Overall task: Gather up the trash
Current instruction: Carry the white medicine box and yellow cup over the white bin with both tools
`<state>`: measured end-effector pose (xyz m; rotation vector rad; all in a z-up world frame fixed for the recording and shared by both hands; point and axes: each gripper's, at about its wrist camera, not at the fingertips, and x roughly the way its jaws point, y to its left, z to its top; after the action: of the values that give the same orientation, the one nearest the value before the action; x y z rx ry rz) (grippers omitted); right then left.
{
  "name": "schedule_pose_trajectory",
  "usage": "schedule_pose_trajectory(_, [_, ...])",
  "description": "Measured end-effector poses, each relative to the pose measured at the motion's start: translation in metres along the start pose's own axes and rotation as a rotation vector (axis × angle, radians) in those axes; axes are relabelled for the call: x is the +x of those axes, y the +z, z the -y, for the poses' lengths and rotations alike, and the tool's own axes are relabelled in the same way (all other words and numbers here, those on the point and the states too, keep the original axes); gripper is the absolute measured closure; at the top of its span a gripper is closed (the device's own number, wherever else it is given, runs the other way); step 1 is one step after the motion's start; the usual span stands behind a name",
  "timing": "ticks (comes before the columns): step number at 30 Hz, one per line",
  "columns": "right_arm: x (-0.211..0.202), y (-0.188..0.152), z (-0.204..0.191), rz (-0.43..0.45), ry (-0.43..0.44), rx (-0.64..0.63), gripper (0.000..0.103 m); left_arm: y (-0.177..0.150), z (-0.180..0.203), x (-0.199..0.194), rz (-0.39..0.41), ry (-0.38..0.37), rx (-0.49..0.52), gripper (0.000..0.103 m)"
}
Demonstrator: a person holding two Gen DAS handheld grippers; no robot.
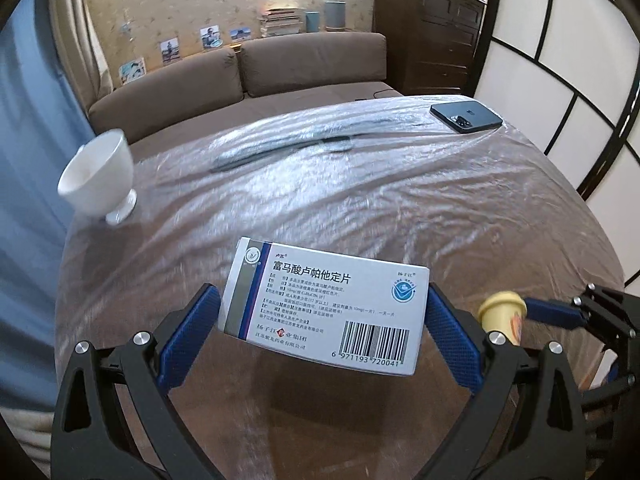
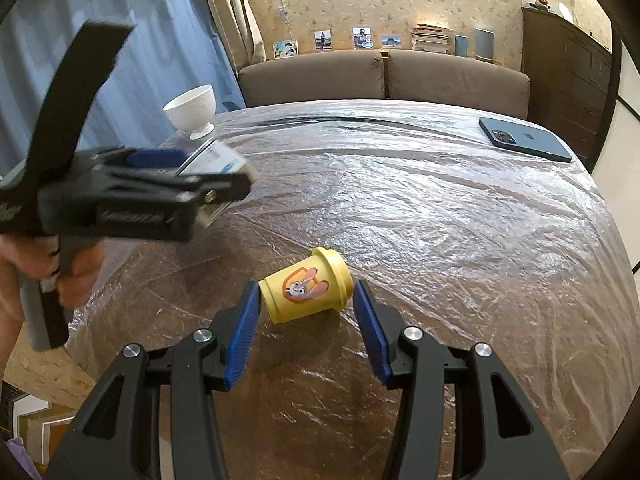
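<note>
Far to your left, a white footed cup [image 1: 98, 178] stands at the edge of the desk [image 1: 360, 200], which is wrapped in wrinkled clear plastic film. Nothing lies between that cup and your left gripper [image 1: 324, 312]. Its blue fingers [image 1: 192, 328] are clamped on the two short ends of a white medicine box [image 1: 324, 304], printed face and barcode turned toward the camera, and the box is held clear above the film. From the right wrist view, your hand [image 2: 76, 276] shows at the left border around the handle, and the gripper [image 2: 208, 184] with the box [image 2: 216, 160] sits in front of the cup [image 2: 192, 112].

Moving right, a small yellow cup [image 2: 306, 286] with a cartoon rabbit on its side lies tipped over on the film, lid end pointing away and to the right. Your right gripper [image 2: 306, 316] straddles it: the left finger [image 2: 244, 332] touches or nearly touches the cup's base, the right one stands just off the lid rim, so the fingers sit partly apart around it and I cannot tell whether they press on it. In the left wrist view that yellow cup [image 1: 502, 316] is just beside the box's right end.

Further right, near the far corner of the desk, a dark blue phone [image 2: 524, 138] lies camera side up, well apart from both grippers. A long dark strip [image 1: 280, 148] lies under the film across the far side. Behind the desk is a brown sofa [image 2: 384, 76].
</note>
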<state>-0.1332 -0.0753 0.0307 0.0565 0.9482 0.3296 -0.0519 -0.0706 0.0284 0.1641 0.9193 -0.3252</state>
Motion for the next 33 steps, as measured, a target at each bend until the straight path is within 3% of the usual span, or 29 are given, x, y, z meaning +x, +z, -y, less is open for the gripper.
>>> schedule_pose_trajectory(7, [-0.007,-0.004,0.002,-0.003,0.011,0.009,0.055,-0.026,0.004,-0.019,0.003,0.009,-0.046,0.003])
schedule_pose_trajectory(21, [-0.047,-0.017,-0.014,0.020,0.059,-0.040,0.055,-0.072,0.011,-0.072,0.047,-0.057,-0.121,0.003])
schedule_pose_trajectory(33, [-0.077,-0.040,-0.018,0.004,0.105,-0.052,0.055,-0.108,0.030,-0.104,0.048,-0.142,-0.059,0.003])
